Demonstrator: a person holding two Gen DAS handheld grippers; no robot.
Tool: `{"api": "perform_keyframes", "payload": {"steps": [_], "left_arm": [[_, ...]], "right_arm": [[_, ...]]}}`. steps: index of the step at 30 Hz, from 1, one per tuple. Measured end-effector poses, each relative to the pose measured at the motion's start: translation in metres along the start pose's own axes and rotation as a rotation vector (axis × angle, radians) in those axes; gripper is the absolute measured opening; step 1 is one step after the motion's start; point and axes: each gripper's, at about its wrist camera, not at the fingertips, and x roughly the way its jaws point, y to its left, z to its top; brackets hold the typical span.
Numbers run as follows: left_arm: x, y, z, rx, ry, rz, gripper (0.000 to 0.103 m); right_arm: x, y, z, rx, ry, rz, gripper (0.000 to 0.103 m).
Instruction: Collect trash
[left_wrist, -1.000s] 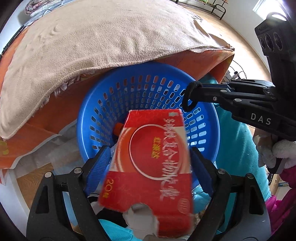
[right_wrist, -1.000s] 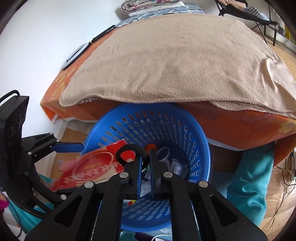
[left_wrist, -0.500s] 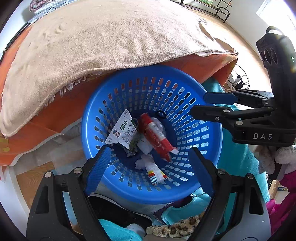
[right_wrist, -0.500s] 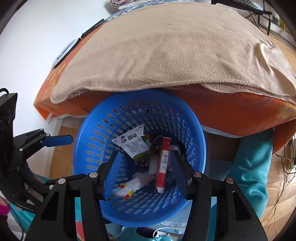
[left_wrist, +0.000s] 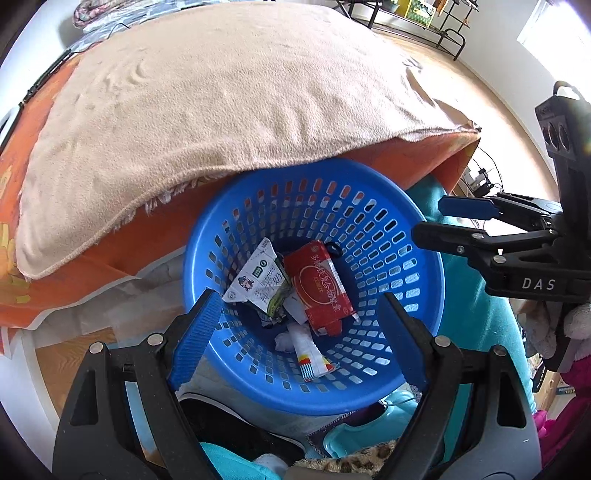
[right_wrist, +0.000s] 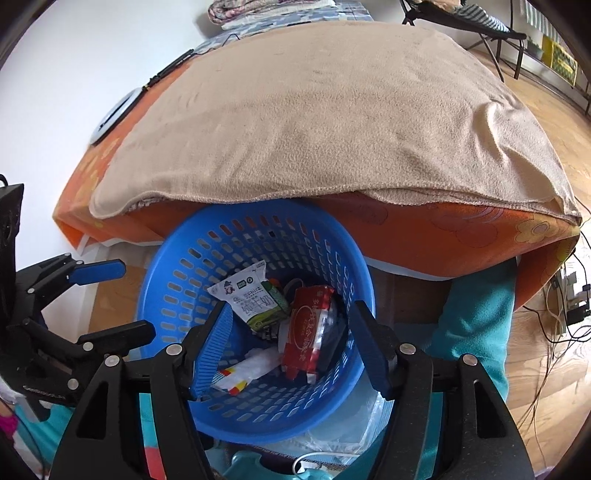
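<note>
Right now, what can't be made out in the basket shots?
- Basket floor: both views, covered by red packet, milk carton and wrappers.
- Basket's near outer wall: right wrist view, behind right gripper.
- Black ring: left wrist view, too small to identify.

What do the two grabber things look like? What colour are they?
Each hand-held gripper is black, with round silver screws and two bright blue ribbed pads on its fingers. The left hand-held gripper frames its own view; the right hand-held gripper shows white letters "DAS" on its side and a boxy black block on top.
</note>
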Motion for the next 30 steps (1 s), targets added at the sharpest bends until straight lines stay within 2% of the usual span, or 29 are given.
{"api": "perform_keyframes", "payload": {"steps": [6,14,19,22,30], "left_arm": [[-0.014,0.005,0.008,-0.035,-0.056,0.011,0.088],[-0.045,0.0,0.023,-0.04,-0.177,0.034,0.088],[-0.065,0.001,0.033,-0.058,-0.248,0.011,0.088],[-0.078,-0.001,0.038,-0.058,-0.293,0.026,0.088],[-0.103,-0.001,0.052,-0.067,-0.39,0.047,0.088]], "right_arm": [[-0.016,0.0,0.007,-0.004,-0.048,-0.029,0.065],[-0.039,0.001,0.014,0.01,-0.126,-0.021,0.066],[-0.056,0.006,0.019,0.001,-0.194,-0.016,0.066],[-0.066,0.009,0.023,-0.001,-0.235,-0.018,0.066],[-0.083,0.011,0.036,0.002,-0.331,-0.014,0.077]]}}
